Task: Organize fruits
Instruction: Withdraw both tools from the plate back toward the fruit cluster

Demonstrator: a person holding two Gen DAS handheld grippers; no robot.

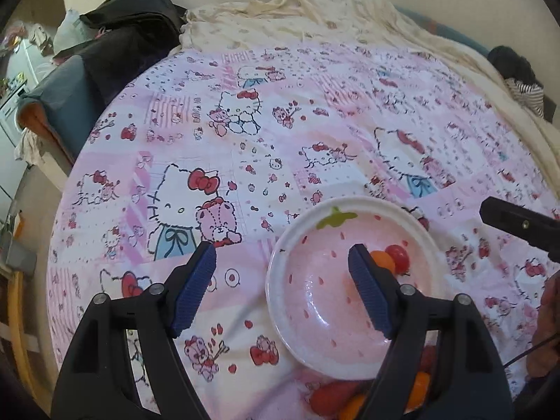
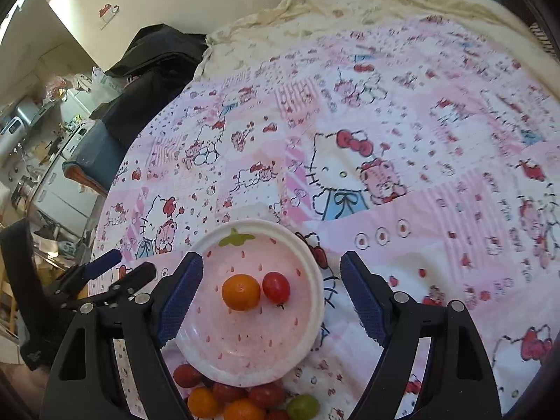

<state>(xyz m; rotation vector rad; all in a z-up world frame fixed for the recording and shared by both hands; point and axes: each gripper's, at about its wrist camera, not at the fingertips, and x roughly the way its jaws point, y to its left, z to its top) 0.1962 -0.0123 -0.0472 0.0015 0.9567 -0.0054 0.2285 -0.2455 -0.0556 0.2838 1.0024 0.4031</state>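
While both grippers [image 1: 281,288] [image 2: 271,295] gape empty, 2 tomatoes [image 2: 257,290] lie below—in the plate [image 2: 308,262].

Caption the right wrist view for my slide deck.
Open right claw above strawberry-print plate holding an orange tomato and a red one.

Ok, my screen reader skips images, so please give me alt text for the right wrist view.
A strawberry-print bowl on a cartoon-cat bedsheet holds an orange fruit and a red one. The open, empty right gripper frames it; more small fruits lie loose below.
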